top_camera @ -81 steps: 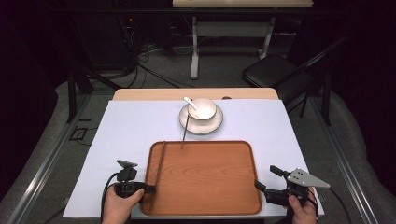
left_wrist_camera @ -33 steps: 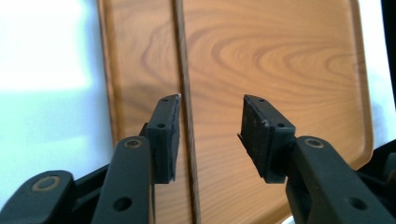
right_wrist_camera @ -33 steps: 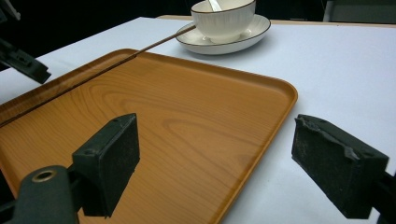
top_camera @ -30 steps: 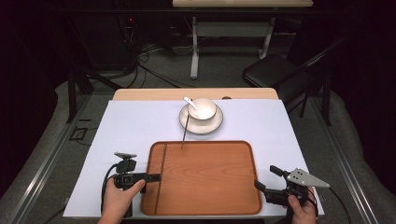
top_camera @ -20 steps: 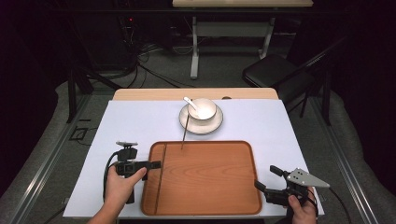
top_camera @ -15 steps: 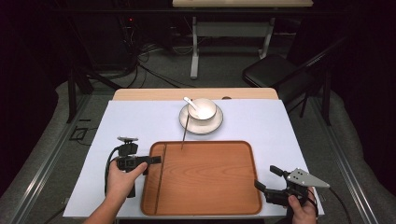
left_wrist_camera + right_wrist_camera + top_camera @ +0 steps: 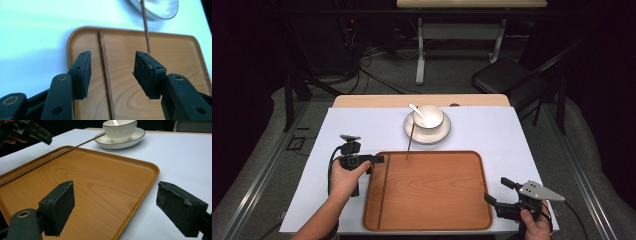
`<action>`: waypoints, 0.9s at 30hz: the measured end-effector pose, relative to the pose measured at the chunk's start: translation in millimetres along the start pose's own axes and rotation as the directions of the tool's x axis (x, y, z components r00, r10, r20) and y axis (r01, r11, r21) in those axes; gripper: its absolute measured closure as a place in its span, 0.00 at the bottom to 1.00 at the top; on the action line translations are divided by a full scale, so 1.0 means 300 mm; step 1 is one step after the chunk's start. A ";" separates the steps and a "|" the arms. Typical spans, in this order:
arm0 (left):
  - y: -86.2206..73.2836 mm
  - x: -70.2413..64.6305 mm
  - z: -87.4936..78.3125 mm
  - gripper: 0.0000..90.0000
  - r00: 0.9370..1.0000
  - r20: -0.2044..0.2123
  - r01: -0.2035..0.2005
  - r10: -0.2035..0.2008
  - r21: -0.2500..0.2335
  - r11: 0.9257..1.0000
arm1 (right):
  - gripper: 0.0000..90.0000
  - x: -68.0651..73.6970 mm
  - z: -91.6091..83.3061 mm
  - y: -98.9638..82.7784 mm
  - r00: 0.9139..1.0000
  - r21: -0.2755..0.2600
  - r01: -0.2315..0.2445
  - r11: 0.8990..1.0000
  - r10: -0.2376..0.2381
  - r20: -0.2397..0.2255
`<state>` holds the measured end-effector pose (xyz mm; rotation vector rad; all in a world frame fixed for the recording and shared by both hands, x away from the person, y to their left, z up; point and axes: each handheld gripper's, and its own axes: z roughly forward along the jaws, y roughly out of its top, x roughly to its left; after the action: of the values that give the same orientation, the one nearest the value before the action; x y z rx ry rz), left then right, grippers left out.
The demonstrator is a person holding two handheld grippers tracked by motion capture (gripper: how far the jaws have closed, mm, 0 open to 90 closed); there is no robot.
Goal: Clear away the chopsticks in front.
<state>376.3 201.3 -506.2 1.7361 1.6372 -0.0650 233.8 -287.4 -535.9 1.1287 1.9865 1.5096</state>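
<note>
A wooden tray (image 7: 437, 200) lies in the middle of the white table. One dark chopstick (image 7: 384, 190) lies flat along its left side. A second chopstick (image 7: 410, 142) leans from the saucer (image 7: 428, 134) down into the tray. On the saucer stands a white bowl (image 7: 430, 116) with a spoon in it. My left gripper (image 7: 379, 159) hovers at the tray's far left corner; its jaws have just widened, then eased in a little. It is open, with the flat chopstick (image 7: 106, 72) below the gap. My right gripper (image 7: 495, 189) stands open over the tray's right front corner (image 7: 150, 170).
White cloth runs around the tray, with the bare wooden table edge (image 7: 377, 101) beyond the saucer. Behind the table stand a dark folding chair (image 7: 507, 80) and a bench frame (image 7: 462, 35). My left gripper (image 7: 37, 132) appears at the top left of the right gripper view.
My left hand has moved away from the person along the tray's left edge to its far corner. The jaws stand wider than before. The right gripper has stayed in place.
</note>
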 end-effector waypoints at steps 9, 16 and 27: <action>0.095 -0.035 0.067 0.53 0.999 -0.010 -0.047 0.047 0.007 0.999 | 0.16 -0.001 -0.001 0.000 1.000 0.000 0.001 1.000 -0.001 -0.001; 0.161 -0.082 0.114 0.55 0.997 -0.014 -0.074 0.074 0.005 0.997 | 0.16 -0.003 -0.001 -0.001 1.000 -0.002 -0.003 1.000 0.003 -0.004; 0.226 -0.131 0.186 0.56 0.995 -0.033 -0.099 0.099 0.004 0.995 | 0.16 -0.004 -0.003 -0.002 1.000 -0.004 -0.003 1.000 0.003 -0.005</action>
<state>453.1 144.3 -495.5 1.8261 1.5725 0.0091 233.7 -288.9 -536.2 1.1273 1.9850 1.5193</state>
